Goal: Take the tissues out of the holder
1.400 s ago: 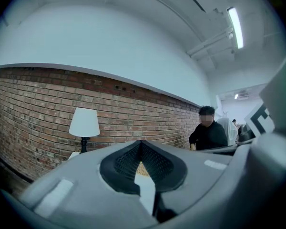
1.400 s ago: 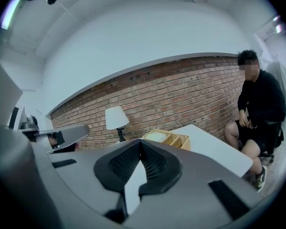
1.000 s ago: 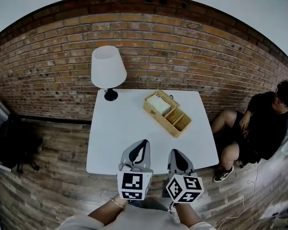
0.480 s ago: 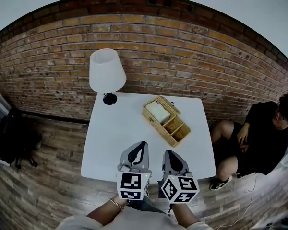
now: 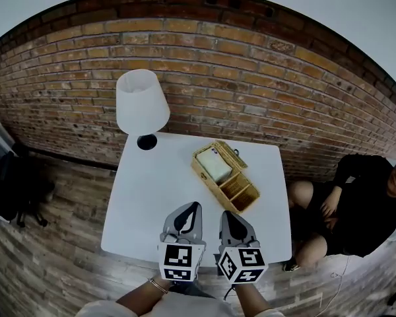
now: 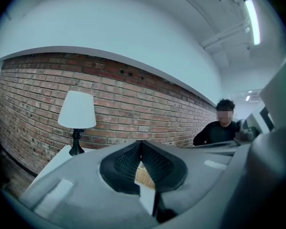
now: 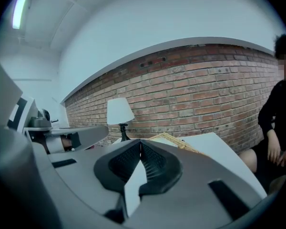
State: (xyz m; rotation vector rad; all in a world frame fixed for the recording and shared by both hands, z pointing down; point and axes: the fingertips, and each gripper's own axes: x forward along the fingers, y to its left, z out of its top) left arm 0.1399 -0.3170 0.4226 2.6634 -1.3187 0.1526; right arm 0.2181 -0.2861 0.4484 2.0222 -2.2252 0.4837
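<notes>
From the head view I have both tools low over the near edge of the white worktop (image 5: 152, 197), side by side and just apart from each other. The left tool (image 5: 196, 205) has its jaws pressed together at the tips with nothing between the pads; its own view shows the two dark ribbed pads meeting, with a sliver of wicker showing through the gap lower down. The right tool (image 5: 224, 213) is the same, jaws closed on nothing and tips touching. Neither tool touches anything on the worktop. The holder (image 5: 241, 197), a woven wicker box, sits past the tools toward the far right of the worktop, turned at an angle to its edges. The tissues (image 5: 213, 165) lie as a white stack in the large compartment at the holder's far end, the end nearer the wall; two smaller compartments make up its near end. There seems to be a wicker lid tilted up along the holder's far side, though I cannot be sure at this size. A table lamp (image 5: 142, 104) with a white shade and dark base stands at the far left corner of the worktop, well apart from the holder. Behind runs a brick wall (image 5: 251, 78), and a person in dark clothes (image 5: 363, 207) sits off the right side of the worktop, above a wooden plank floor (image 5: 46, 256).
</notes>
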